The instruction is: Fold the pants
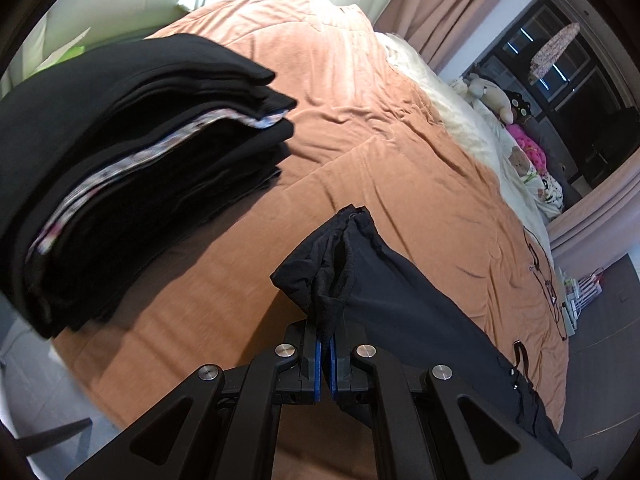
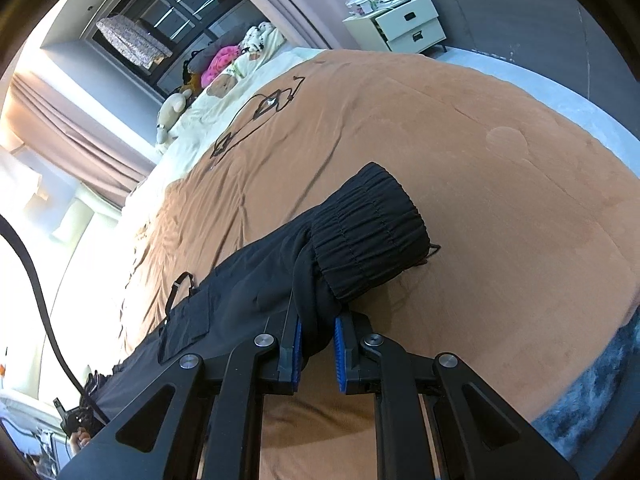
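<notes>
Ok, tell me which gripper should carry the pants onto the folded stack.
Left, probably. The left gripper is shut on the black pants, and the stack of folded dark clothes lies just beside it on the brown blanket. The right gripper, clamping the elastic waistband, shows no stack.

Pants [image 2: 248, 280] black, waistband [image 2: 368, 240] black w/ ribbed gathers. Bedspread [image 1: 360, 140] orange-tan, thin black line drawing [image 2: 256, 112] on it. Stack of folded clothes [image 1: 120, 160] mostly black, one layer w/ white-pink floral edge [image 1: 168, 144]. Gripper pads [image 2: 340, 352] blue, arms black. Curtains [image 1: 460, 4] dusty pink. Nightstand [image 2: 404, 24] cream. Plush toy [image 2: 220, 60] hot pink, sheet [image 1: 460, 120] cream.
</notes>
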{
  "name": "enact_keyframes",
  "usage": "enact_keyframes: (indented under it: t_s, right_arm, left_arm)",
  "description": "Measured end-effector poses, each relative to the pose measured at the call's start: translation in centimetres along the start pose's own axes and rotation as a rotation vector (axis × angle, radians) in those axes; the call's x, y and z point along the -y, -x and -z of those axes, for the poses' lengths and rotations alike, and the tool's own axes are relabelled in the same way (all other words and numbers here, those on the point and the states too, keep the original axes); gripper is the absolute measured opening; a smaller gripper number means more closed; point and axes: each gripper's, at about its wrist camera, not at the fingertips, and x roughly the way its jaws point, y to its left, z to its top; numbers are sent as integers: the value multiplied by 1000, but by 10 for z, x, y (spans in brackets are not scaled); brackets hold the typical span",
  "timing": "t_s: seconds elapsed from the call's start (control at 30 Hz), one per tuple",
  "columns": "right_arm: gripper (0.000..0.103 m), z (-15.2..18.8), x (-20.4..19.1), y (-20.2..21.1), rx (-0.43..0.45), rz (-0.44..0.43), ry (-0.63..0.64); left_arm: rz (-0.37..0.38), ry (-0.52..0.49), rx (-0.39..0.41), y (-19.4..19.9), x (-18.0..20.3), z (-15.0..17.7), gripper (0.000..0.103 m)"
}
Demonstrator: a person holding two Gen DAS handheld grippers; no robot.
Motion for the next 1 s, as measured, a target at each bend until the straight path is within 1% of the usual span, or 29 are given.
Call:
enact_keyframes:
  t_s: [0.1,0.17,0.27,0.37,0.4,0.43,0.47,0.5,0.53,0.6,0.73,0.87,1.0]
  right_arm:
    - [10,3,3,4,-9,-6,-3]
    - [11,5,6,1,-15,6,7]
    - [17,9,11,-14,-43,40,3]
    - [23,15,17,-28,-78,80,-3]
    - [28,17,19,-31,-91,96,-3]
    - [41,20,22,-32,-101,106,-6]
    - [50,22,24,-33,-106,123,-8]
    - [64,24,27,-31,-105,149,-9]
    - [66,26,28,-28,-98,169,-9]
    - [66,26,34,-20,-85,192,-21]
    - [66,19,27,-4,-26,203,-18]
    - [66,13,2,-1,9,204,54]
    - [66,3,-30,-16,12,209,150]
  left_arm:
    - [0,13,-9,2,-11,6,2]
    - [-12,12,-21,-4,-16,10,3]
    - [-67,-1,-79,-26,-22,16,5]
    - [-127,-25,-121,-40,-25,25,19]
    - [-145,-35,-123,-41,-26,27,31]
    - [-154,-41,-120,-41,-27,28,43]
    - [-163,-47,-113,-40,-29,29,46]
    - [-171,-52,-106,-38,-30,29,49]
    - [-180,-57,-103,-37,-31,28,49]
    - [-198,-74,-98,-34,-31,25,49]
    - [-211,-102,-73,-25,-27,17,50]
    - [-205,-113,-41,-20,-17,3,51]
    - [-191,-137,-26,-22,-1,-8,51]
